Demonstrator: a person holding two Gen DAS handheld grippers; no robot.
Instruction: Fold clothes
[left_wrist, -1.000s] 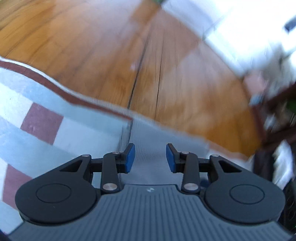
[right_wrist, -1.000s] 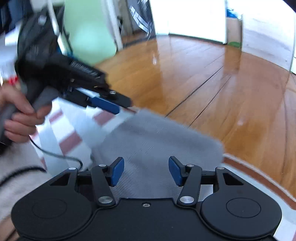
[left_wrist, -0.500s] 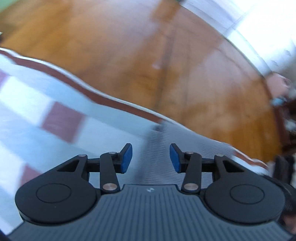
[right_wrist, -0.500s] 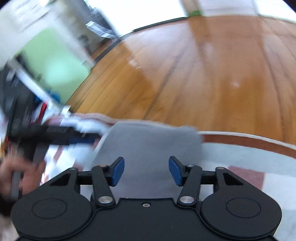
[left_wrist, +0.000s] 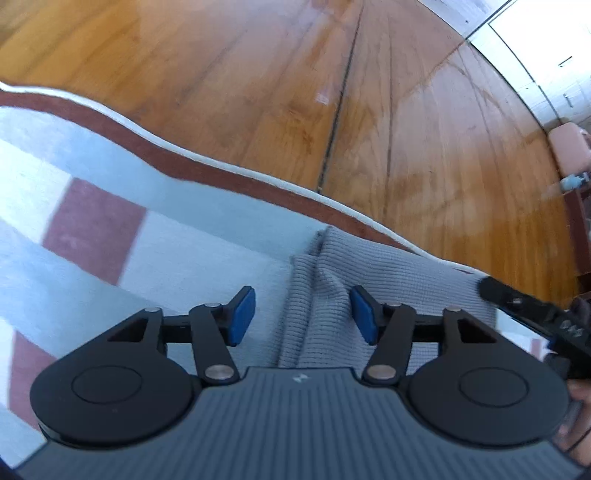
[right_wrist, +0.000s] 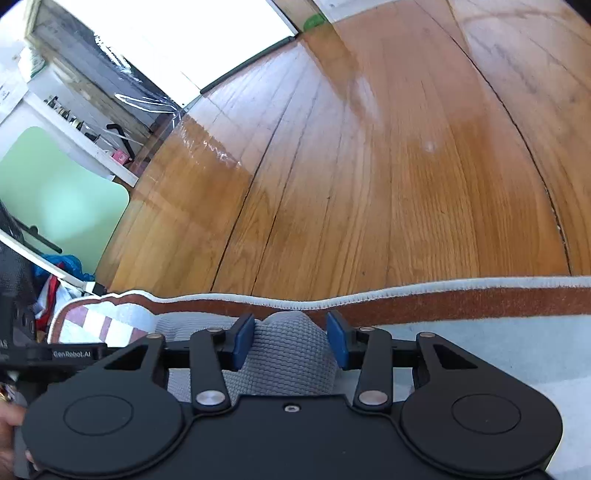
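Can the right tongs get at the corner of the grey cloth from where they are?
Probably yes. The right tongs already straddle a raised corner of the grey cloth, and their jaws are closing on it. Nothing lies between pads and fabric; the rug underneath is bare there. The left tongs sit off to the side.

A: How much of the grey knit garment (left_wrist: 388, 280) shows?
B: Its near part is hidden under the left tool (left_wrist: 303, 314).
A: And the rug (right_wrist: 498, 332)?
B: Cut off at the right edge.
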